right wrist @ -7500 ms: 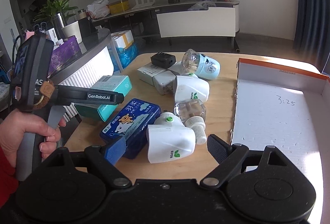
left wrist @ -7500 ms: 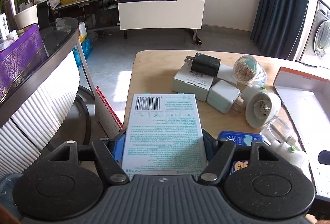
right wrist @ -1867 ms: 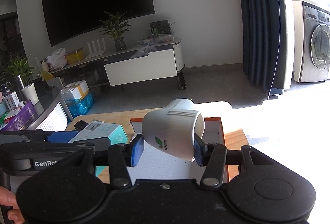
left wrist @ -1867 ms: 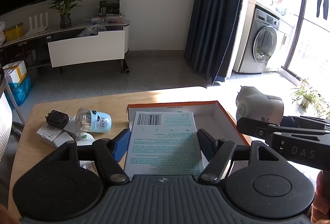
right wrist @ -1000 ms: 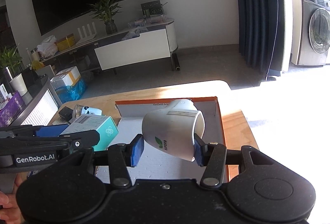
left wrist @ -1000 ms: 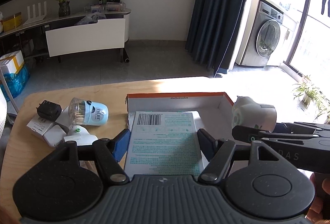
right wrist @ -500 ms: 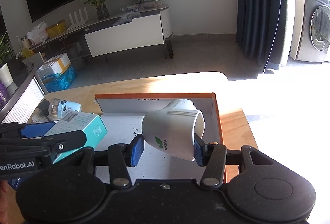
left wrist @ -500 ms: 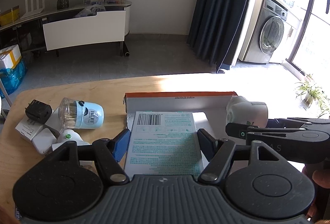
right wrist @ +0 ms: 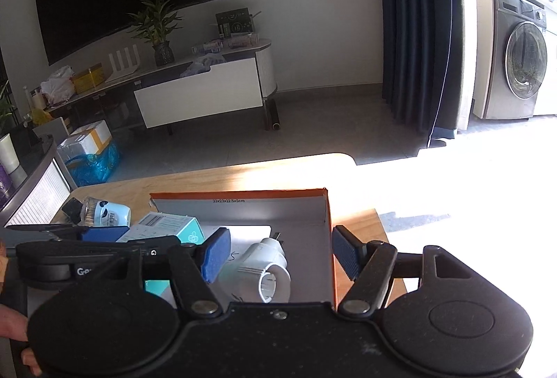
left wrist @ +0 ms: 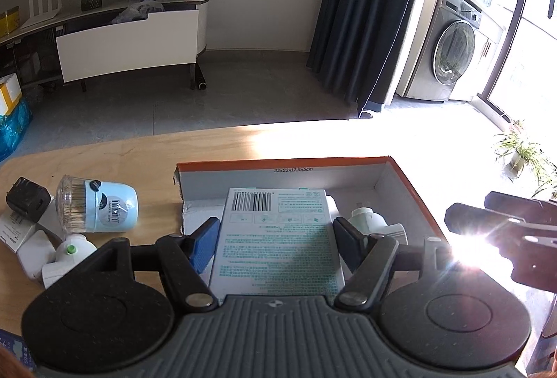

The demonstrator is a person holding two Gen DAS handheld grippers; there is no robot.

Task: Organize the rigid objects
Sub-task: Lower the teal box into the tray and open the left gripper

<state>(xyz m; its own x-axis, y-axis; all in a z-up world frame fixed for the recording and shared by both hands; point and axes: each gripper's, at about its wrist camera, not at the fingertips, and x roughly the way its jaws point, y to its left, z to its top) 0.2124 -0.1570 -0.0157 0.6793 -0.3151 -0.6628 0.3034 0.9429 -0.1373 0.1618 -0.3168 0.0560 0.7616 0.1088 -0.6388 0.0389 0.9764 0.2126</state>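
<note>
The right tongs (right wrist: 278, 254) have just let go: their jaws are opening, and the white plug (right wrist: 264, 270) that was pinched between them half a second ago now lies on its side on the floor of the box (right wrist: 240, 204), between the pads but touched by neither. In the left wrist view the plug (left wrist: 374, 225) shows just beside the right pad of the left tongs (left wrist: 276, 244), near the box's right wall. That is one more rigid thing stowed, as I read it, and the right tongs are free to fetch another.

The left tongs pinch the teal carton (left wrist: 278, 238) by its long sides, barcode end forward, and hold it over the box (left wrist: 410, 184). Whether it rests on the floor yet, I cannot tell. Its release looks to be the next step.

The box is a shallow orange-rimmed cardboard one by the desk's right edge. Apart from the plug and the carton over it, I see nothing in it, though the carton hides much of the floor.

Left of the box, on the desk (left wrist: 104, 151), wait a toothpick jar (left wrist: 97, 207) on its side, a black charger (left wrist: 26, 200), a white adapter (left wrist: 34, 254) and a second white plug (left wrist: 69, 254).
</note>
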